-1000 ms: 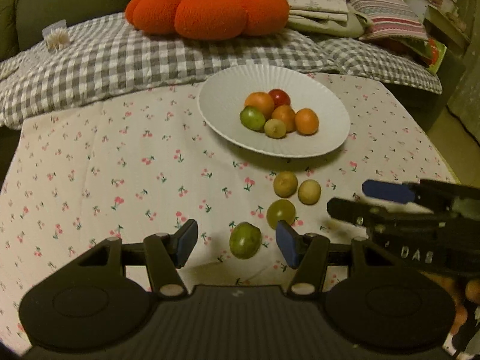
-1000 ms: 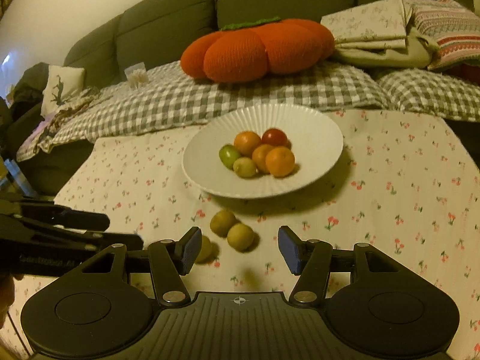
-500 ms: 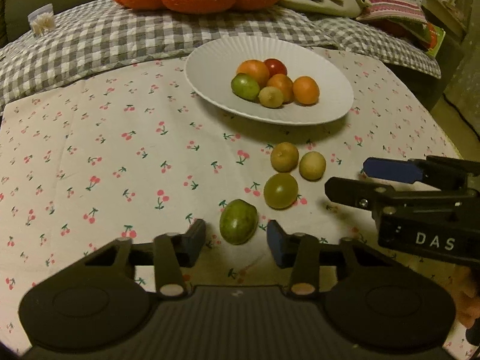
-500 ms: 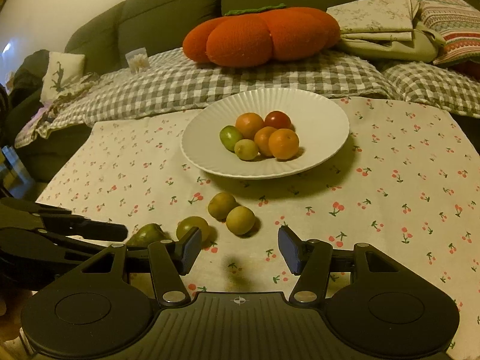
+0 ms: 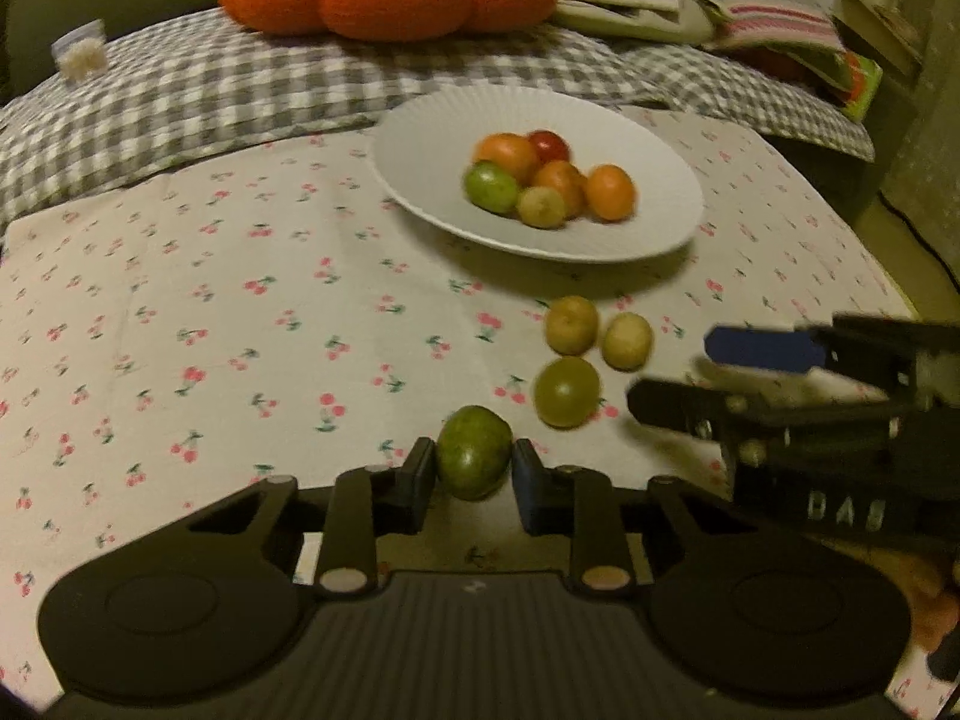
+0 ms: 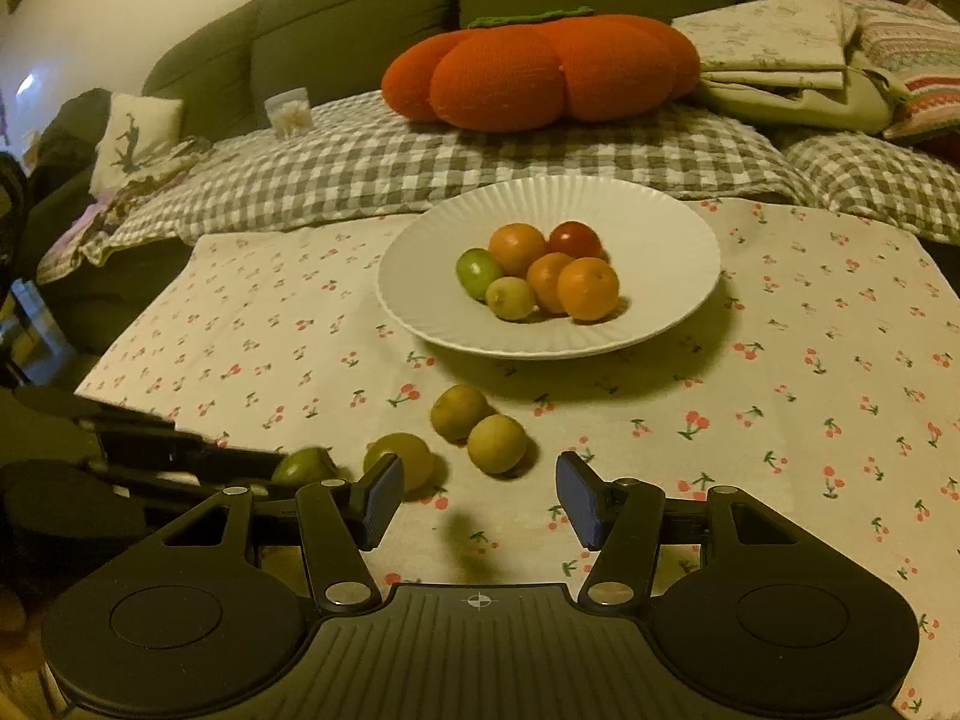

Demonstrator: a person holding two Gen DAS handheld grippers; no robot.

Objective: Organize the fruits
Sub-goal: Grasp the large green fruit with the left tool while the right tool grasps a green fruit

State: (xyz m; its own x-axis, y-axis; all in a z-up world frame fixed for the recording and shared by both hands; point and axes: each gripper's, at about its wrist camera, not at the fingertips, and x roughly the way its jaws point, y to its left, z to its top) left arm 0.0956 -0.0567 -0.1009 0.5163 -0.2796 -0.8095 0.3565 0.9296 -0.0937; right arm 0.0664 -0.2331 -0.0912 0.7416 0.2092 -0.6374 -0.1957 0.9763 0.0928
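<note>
Your left gripper (image 5: pixel 473 474) is pinching the dark green fruit (image 5: pixel 473 452) between its two pads, near the front edge of the bench (image 5: pixel 180 300).

The pads press on both sides of that fruit. Just behind it lie three yellow-green fruits (image 5: pixel 567 391) in a little bunch on the cherry cloth (image 6: pixel 810 390). Farther back, near the back edge of the bench, the white plate (image 6: pixel 660 222) holds six fruits: green, orange and one red. Your right gripper (image 6: pixel 474 501) hangs wide, holding nothing, just in front of the little bunch. Past the back edge sits a big orange pumpkin cushion (image 6: pixel 540 72) on a checked blanket (image 6: pixel 360 168).
</note>
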